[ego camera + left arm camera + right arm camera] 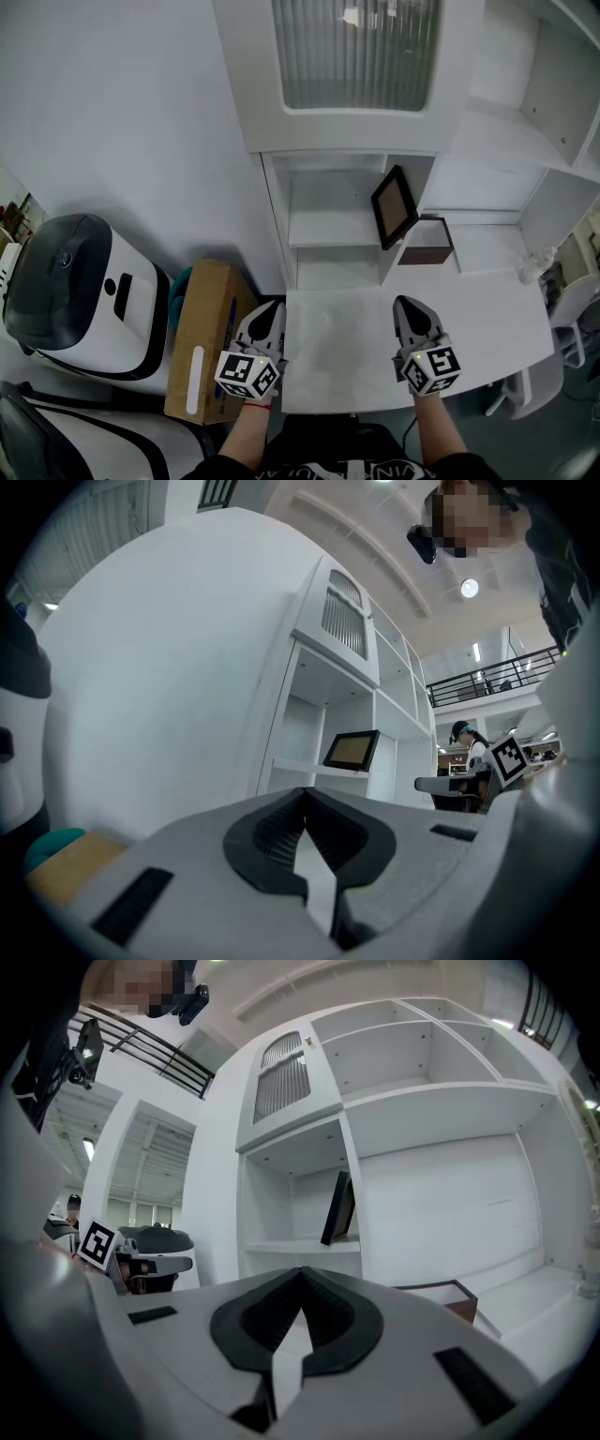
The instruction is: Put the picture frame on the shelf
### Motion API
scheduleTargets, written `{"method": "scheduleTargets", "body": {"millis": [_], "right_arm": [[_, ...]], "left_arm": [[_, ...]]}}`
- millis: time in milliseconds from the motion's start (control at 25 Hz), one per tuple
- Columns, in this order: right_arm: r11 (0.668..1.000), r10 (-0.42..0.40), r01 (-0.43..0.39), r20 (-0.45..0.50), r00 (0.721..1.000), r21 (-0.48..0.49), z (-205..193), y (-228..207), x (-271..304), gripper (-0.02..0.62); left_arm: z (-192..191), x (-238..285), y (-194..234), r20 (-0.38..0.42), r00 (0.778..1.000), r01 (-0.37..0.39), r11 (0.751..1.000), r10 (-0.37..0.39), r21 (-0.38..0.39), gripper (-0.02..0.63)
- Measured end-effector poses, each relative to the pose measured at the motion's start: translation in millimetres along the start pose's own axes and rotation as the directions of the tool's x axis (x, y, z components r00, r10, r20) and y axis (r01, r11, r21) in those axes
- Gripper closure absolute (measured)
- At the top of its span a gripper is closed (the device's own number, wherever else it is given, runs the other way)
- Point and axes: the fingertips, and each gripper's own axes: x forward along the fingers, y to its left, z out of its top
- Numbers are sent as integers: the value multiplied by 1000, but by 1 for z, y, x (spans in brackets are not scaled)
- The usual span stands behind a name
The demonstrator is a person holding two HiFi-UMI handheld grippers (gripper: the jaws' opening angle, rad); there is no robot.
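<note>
Looks steeply down from the head onto tabletop (487,309); rides close behind left tongs (305,794) and right tongs (302,1271), level, facing the shelf (300,1246); shares shelf and picture frame (352,750) throughout.

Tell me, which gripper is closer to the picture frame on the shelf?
Right. The right gripper is almost straight in front of the picture frame; the left gripper is off to its left, farther away.
</note>
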Motion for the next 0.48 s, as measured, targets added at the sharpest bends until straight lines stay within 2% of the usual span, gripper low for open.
{"method": "scheduleTargets", "body": {"millis": [480], "right_arm": [[1000,-9,9,-2,1000,30,-4,-8,5,592]], "left_arm": [[-3,3,8,-5,1000,-12,1000,12,-7,600]]}}
